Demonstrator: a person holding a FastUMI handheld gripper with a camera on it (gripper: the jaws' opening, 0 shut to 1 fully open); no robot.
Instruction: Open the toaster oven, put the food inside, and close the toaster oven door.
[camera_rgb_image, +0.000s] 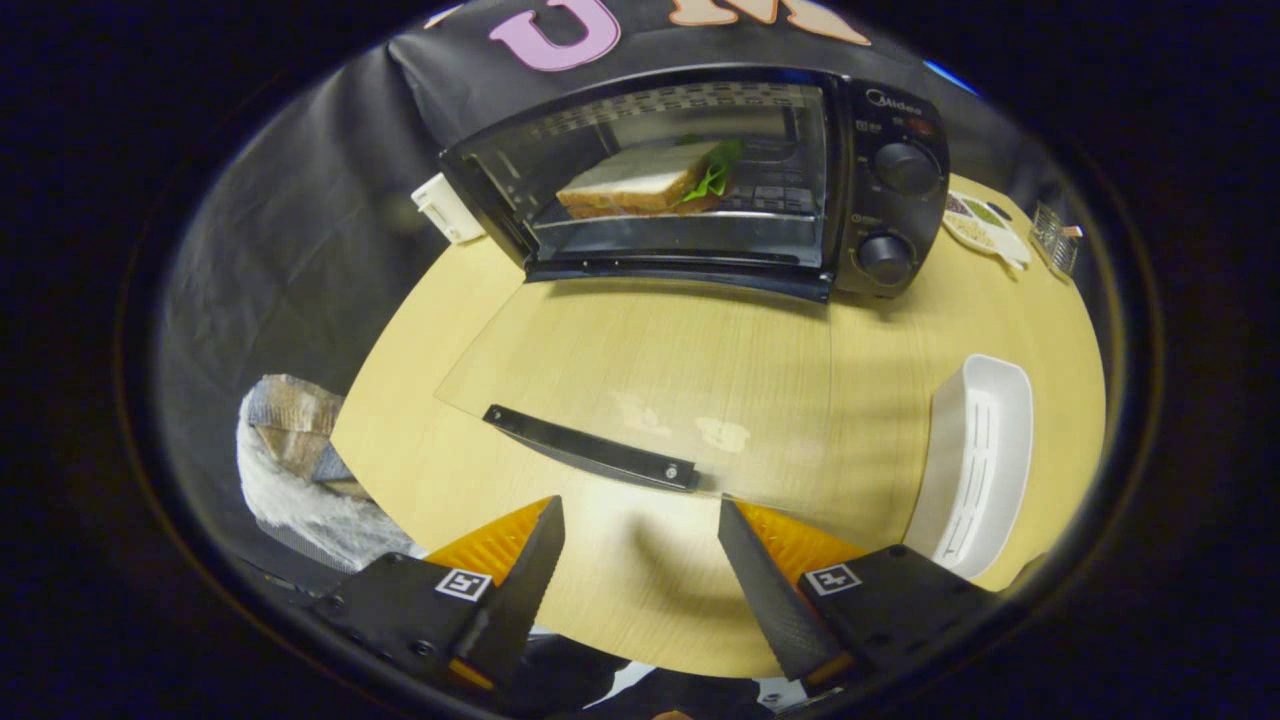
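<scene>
The toaster oven (700, 180) stands at the far side of the wooden table (420, 430), glass door (640, 390) folded down flat toward the gripper (640, 520). A sandwich (645, 180) with green leaf lies inside on the rack. The door's dark handle (590, 447) sits just ahead of the fingers, which are spread, clasping nothing. The white ribbed tray (980, 465) beside them is possibly plastic.

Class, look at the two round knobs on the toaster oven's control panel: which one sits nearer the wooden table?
The lower knob. It sits at the bottom of the panel, just above the table; the upper knob is higher. The hand-held gripper is open, holding nothing.
</scene>
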